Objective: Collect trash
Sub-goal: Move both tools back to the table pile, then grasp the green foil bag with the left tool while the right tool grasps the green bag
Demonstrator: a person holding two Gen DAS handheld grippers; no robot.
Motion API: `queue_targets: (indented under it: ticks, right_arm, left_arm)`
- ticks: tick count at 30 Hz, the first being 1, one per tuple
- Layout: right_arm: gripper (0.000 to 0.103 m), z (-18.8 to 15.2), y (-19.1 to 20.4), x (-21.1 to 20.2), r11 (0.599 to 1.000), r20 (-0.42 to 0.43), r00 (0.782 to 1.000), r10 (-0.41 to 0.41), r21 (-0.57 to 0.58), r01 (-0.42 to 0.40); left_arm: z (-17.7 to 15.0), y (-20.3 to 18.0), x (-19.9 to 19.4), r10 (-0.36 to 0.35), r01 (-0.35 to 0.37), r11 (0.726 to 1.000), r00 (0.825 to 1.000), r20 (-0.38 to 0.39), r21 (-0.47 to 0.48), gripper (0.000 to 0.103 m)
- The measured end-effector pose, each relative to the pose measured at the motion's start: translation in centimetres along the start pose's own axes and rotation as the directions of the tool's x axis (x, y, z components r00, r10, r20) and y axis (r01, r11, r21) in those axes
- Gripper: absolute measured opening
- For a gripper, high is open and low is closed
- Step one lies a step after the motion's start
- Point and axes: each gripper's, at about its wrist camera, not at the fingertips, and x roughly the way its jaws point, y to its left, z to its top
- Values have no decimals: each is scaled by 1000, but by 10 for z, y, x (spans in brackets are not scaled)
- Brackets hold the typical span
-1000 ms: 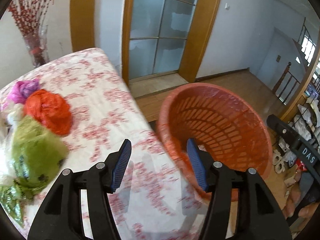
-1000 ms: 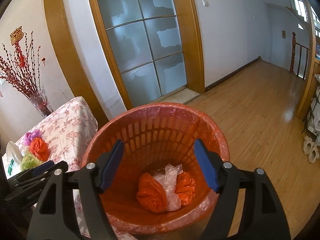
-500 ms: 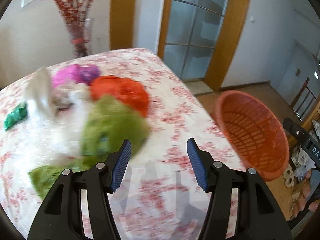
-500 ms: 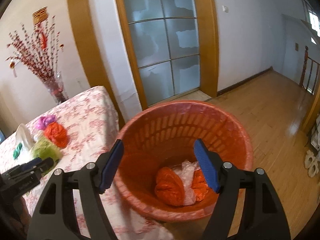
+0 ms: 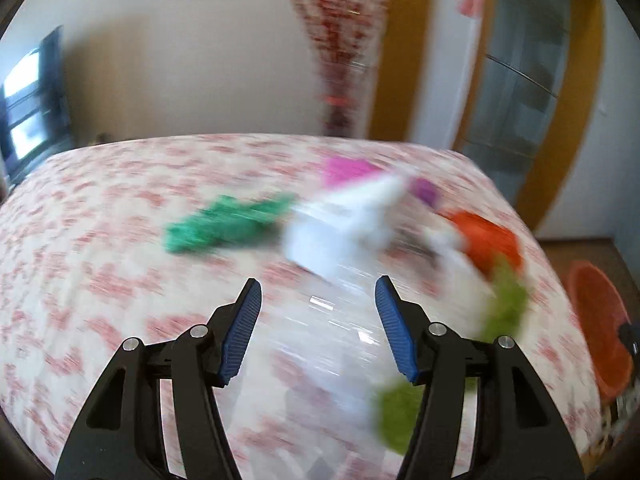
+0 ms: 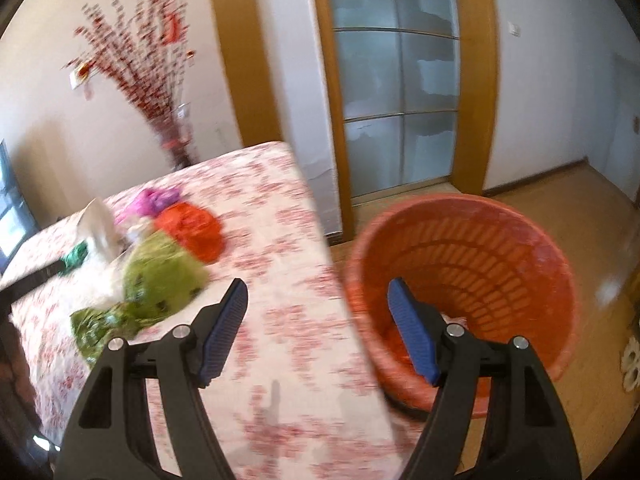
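Crumpled trash lies in a pile on the floral tablecloth [image 6: 280, 320]: a light green bag [image 6: 160, 276], an orange bag [image 6: 192, 232], a pink one [image 6: 154, 198], a white bag [image 6: 96, 220] and a dark green wrapper [image 6: 76, 256]. The left wrist view is blurred. In it my left gripper [image 5: 318, 280] stands open and empty over the cloth, just short of the white bag [image 5: 344, 224], with the dark green wrapper [image 5: 228, 228] to its left. My right gripper [image 6: 318, 282] is open and empty above the table's right edge. The orange basket [image 6: 480, 240] stands on the floor beside it.
A glass vase of red branches [image 6: 176, 140] stands at the table's far corner by the wall. A glass door with a wooden frame [image 6: 400, 80] is behind the basket. Wooden floor [image 6: 580, 200] stretches to the right.
Both views have swung left, away from the basket. The left gripper now faces the trash pile, with the basket at the far right. The right gripper has come over the table's edge. Both stayed open.
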Motion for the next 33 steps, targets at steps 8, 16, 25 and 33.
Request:
queue_targets:
  ticks: [8,16,25,33]
  right_arm:
    - [71,-3,56,18,997,-40,998,38,-68,-41]
    - [71,-3,96,31,991,-63,996,58,-120,-66]
    - [71,-7,130,36,981,-85,993,85,-167,-98]
    - [71,-8,145,36,978,-95,991,98,-173,-114]
  left_arm:
    - [35,53,62,64,-66,997,997,-42,-36,59]
    - [47,66,115,4,-9,999,991,-130,-34,59]
    - [47,70,124,-107,105,994,981,-160,-20,51]
    - [45,55,122,-115,124,991,980,-162,47,28]
